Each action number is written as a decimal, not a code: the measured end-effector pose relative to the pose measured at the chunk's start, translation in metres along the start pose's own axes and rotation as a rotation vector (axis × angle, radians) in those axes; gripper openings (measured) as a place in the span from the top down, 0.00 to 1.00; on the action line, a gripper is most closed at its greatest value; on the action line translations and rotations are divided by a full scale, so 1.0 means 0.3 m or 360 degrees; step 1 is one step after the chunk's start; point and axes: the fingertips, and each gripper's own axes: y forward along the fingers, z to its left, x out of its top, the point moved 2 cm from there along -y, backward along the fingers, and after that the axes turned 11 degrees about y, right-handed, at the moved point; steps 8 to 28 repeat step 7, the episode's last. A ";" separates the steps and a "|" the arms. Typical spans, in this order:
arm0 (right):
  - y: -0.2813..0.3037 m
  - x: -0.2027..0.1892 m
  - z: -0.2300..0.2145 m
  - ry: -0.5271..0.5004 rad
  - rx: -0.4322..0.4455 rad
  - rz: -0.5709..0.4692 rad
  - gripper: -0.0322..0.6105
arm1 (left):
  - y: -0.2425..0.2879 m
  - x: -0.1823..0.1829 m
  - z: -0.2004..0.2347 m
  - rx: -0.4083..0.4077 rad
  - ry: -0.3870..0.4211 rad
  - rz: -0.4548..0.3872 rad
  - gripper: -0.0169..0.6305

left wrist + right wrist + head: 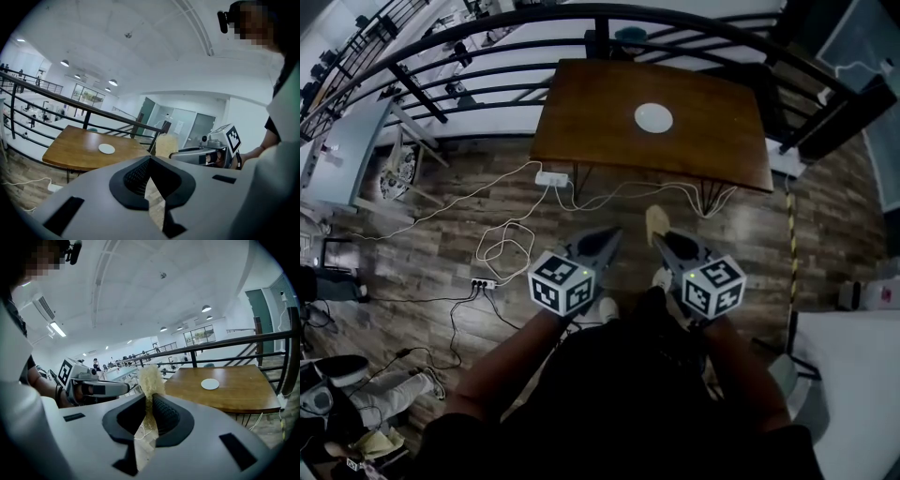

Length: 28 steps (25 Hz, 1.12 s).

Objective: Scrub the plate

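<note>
Plate (653,118) lies flat near the middle of the counter (581,131), alone and well apart from us. Both grippers hang over the floor.

Right gripper (151,401): jaws clamp a pale fibrous scrubber (150,376), its tuft standing beyond the tips.

Left gripper (149,164): jaws together, nothing between.

We judge the plate light, stiff, glazed and breakable, so likely to skate on the wood under scrubbing. Best hold looks like the left jaws on the near rim, or pressing down there, while the soft scrubber works the face.
</note>
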 end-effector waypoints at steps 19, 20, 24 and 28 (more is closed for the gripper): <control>-0.043 -0.091 0.160 -0.0006 -0.0014 -0.0007 0.87 | -0.175 -0.050 -0.064 -0.0023 -0.0021 -0.0048 0.96; -0.043 -0.091 0.160 -0.0006 -0.0014 -0.0007 0.87 | -0.175 -0.050 -0.064 -0.0023 -0.0021 -0.0048 0.96; -0.043 -0.091 0.160 -0.0006 -0.0014 -0.0007 0.87 | -0.175 -0.050 -0.064 -0.0023 -0.0021 -0.0048 0.96; -0.043 -0.091 0.160 -0.0006 -0.0014 -0.0007 0.87 | -0.175 -0.050 -0.064 -0.0023 -0.0021 -0.0048 0.96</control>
